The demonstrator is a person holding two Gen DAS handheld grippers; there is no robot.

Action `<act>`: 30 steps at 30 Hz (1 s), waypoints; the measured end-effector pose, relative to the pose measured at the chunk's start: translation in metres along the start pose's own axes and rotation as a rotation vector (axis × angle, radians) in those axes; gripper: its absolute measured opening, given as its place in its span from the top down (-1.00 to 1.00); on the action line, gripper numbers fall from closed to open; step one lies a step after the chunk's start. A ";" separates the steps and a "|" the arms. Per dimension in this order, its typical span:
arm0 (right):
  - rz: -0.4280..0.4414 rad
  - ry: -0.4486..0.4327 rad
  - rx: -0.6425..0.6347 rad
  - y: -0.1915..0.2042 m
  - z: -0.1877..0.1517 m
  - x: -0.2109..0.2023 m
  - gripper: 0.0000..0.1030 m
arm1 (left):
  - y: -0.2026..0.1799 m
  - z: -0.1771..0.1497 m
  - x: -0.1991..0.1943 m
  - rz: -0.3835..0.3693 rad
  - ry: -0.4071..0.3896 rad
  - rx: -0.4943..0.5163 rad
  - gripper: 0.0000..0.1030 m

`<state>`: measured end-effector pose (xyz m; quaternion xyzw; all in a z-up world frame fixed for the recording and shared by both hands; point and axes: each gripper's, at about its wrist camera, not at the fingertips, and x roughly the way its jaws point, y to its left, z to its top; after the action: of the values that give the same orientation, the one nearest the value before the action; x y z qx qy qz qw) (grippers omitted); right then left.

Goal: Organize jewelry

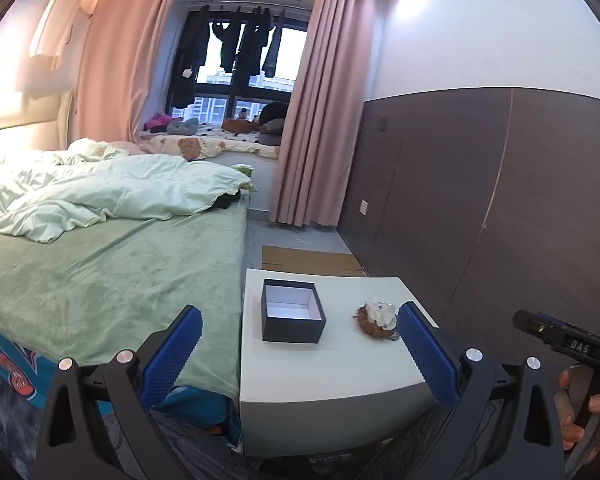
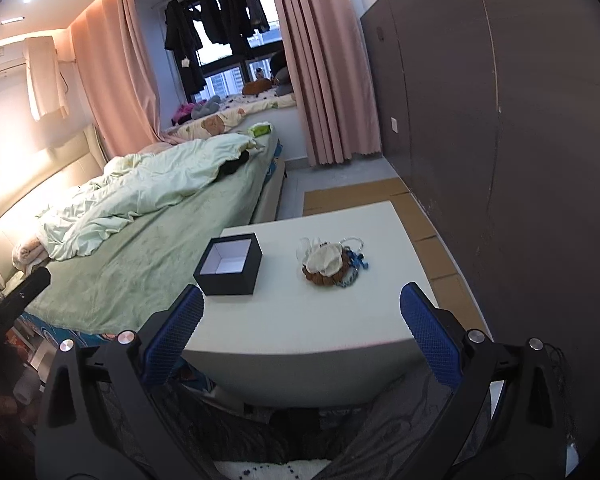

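An open black box (image 1: 292, 312) (image 2: 230, 264) with a white inside stands empty on the white table (image 1: 328, 372) (image 2: 312, 316). To its right lies a small heap of jewelry (image 1: 378, 316) (image 2: 330, 264): a brown scrunchie, a white piece, clear rings and blue beads. My left gripper (image 1: 300, 316) is open, held back from the table's near edge with nothing between its blue pads. My right gripper (image 2: 302, 300) is open too, hovering before the near edge, empty.
A bed (image 1: 100, 272) (image 2: 148, 216) with a green sheet and rumpled quilt borders the table's left side. A dark wall panel (image 1: 480, 200) (image 2: 500, 140) runs along the right. Flat cardboard (image 1: 308, 260) (image 2: 420, 216) lies on the floor behind the table. A hand (image 1: 580, 408) holds the other gripper's handle at right.
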<state>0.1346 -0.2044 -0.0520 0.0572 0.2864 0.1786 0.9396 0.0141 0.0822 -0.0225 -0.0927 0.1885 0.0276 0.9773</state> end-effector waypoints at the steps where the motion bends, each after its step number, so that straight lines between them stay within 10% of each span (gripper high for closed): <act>1: -0.006 0.004 0.000 0.000 -0.001 -0.002 -0.91 | -0.002 0.001 -0.003 -0.006 -0.002 0.001 -0.84; 30: -0.037 0.021 0.017 0.000 -0.022 -0.039 -0.91 | -0.009 -0.011 -0.050 -0.053 -0.026 -0.028 -0.84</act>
<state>0.0920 -0.2183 -0.0500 0.0580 0.2988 0.1591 0.9392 -0.0353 0.0699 -0.0122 -0.1109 0.1727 0.0056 0.9787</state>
